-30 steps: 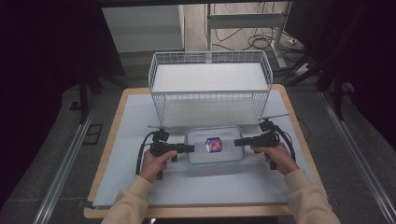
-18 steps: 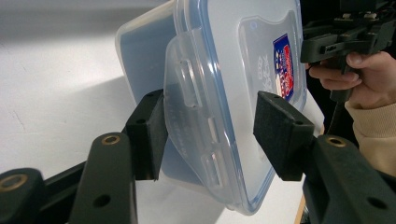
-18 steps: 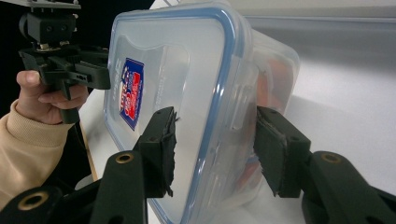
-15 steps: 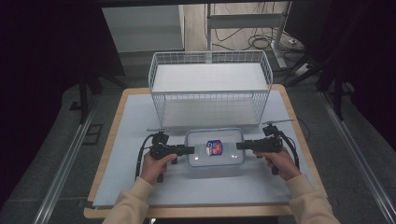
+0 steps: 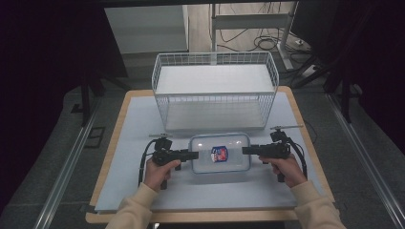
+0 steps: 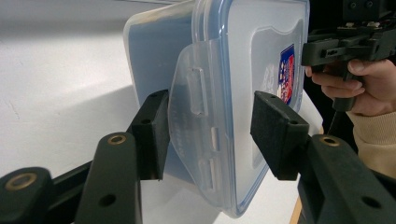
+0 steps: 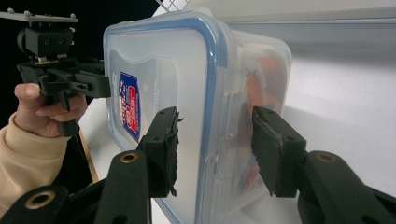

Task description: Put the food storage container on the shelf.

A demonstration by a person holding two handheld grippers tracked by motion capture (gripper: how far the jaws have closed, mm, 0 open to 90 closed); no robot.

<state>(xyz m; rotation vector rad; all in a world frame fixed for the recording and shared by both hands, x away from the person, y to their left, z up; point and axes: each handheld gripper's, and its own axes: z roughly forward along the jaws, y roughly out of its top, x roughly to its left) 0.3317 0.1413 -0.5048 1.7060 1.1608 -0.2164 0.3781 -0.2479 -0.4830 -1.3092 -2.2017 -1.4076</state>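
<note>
Clear plastic container (image 5: 219, 153), side latch (image 6: 196, 126) visible close-up

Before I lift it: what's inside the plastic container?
The container has its lid on. Through the clear wall in the right gripper view, something orange shows, blurred. What it is, and the rest, I can't tell: the label and lid cover it.

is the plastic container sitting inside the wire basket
No, the container sits on the table in front of the wire basket, between the left gripper and right gripper.
</note>
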